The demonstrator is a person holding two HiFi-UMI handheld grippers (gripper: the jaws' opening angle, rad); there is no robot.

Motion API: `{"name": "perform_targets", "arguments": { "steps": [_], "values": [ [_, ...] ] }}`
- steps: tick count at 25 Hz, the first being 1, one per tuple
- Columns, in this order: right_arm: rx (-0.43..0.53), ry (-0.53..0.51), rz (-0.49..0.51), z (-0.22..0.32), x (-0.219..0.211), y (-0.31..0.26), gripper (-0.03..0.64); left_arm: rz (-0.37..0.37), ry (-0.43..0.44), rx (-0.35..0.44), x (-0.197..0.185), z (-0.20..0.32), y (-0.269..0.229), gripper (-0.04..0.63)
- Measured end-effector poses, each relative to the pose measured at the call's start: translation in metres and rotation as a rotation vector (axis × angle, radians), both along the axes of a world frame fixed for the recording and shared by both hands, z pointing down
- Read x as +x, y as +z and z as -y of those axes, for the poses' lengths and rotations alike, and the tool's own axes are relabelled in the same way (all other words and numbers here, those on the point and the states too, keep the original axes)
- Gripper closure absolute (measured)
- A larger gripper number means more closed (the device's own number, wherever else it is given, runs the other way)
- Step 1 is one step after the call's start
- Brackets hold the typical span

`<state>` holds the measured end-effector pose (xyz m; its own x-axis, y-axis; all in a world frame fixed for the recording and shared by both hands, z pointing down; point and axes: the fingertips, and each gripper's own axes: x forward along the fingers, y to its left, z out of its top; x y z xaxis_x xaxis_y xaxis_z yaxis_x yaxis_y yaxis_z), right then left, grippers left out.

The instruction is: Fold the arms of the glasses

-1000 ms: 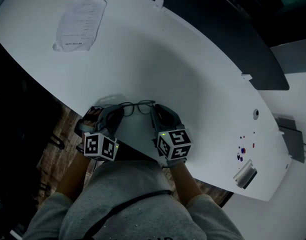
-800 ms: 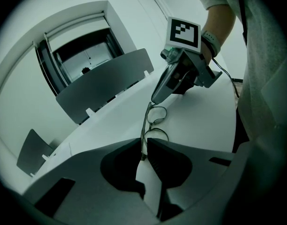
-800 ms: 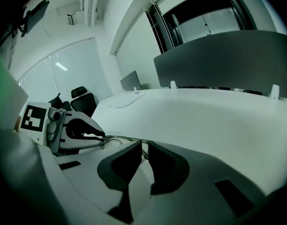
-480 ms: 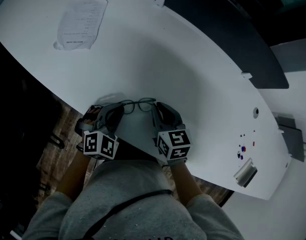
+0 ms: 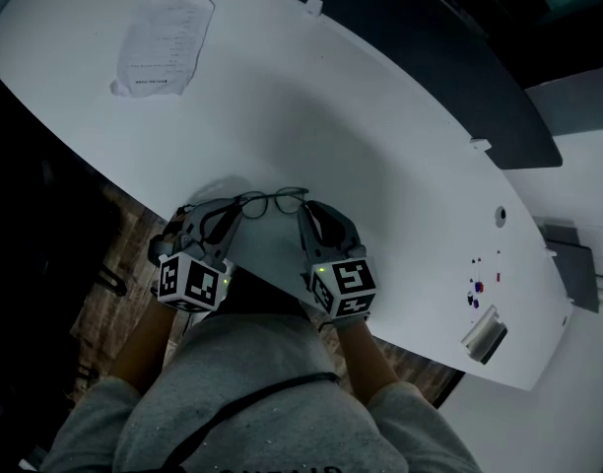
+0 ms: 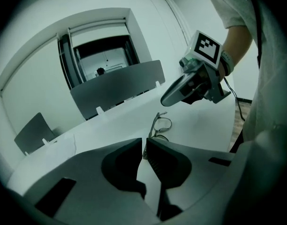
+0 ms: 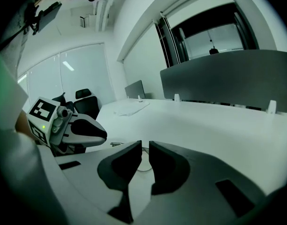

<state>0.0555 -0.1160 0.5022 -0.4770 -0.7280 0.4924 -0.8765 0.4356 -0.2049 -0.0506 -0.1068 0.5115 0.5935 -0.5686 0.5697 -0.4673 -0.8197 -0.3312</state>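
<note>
Looking at it now, the left tool (image 6: 144,148) just squeezed tighter on one arm tip of the glasses (image 5: 273,203) while the right tool (image 7: 145,150) pinches the other, and both nudged them up by the near edge of the counter (image 5: 380,136), so the arms look not folded yet

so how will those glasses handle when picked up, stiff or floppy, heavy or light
Probably very light: the glasses have a thin wire frame. Likely fragile and slightly springy, since the arms look slender. Unlikely to roll, but may slide on the smooth white table.
</note>
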Motion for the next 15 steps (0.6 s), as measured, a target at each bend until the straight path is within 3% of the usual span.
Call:
{"name": "perform_targets", "arguments": {
  "steps": [5,15],
  "values": [
    [0.031,-0.013,-0.01,-0.012,-0.007,-0.011,0.56,-0.105,-0.037,-0.022,0.0,-0.008,-0.015,0.561],
    [0.083,-0.022,-0.002,-0.037,-0.013,-0.032,0.575,-0.21,-0.049,-0.013,0.005,-0.031,-0.04,0.574]
  ]
}}
